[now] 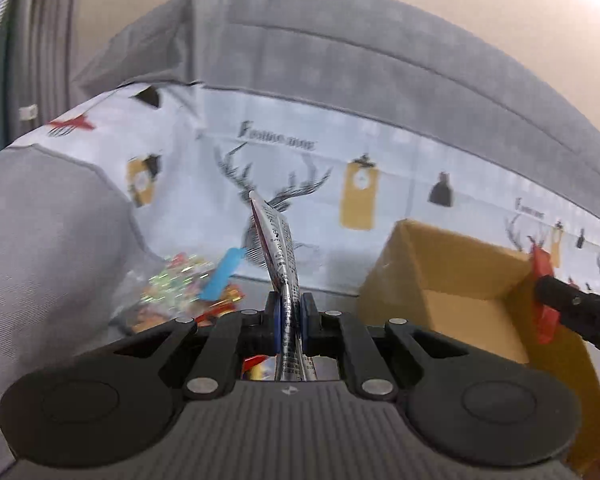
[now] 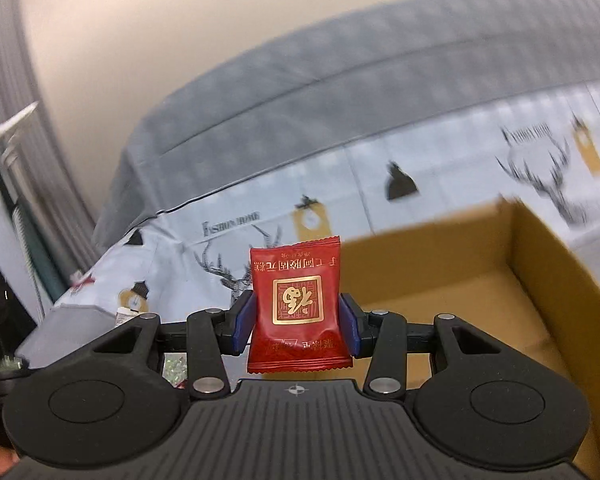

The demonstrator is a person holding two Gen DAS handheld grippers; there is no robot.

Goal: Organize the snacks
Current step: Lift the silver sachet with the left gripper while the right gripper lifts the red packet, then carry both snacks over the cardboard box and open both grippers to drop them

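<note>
My left gripper is shut on a silver-backed snack packet that stands edge-on between the blue pads. A pile of loose snacks in shiny wrappers lies to its left on the patterned cloth. An open cardboard box stands to the right. My right gripper is shut on a red snack packet with gold characters, held upright at the box's left front. The right gripper with its red packet also shows in the left wrist view, at the box's right rim.
A grey sofa back rises behind a white cloth printed with deer. A grey cushion or armrest stands at the left. A grey curtain hangs at the far left. The box looks empty inside.
</note>
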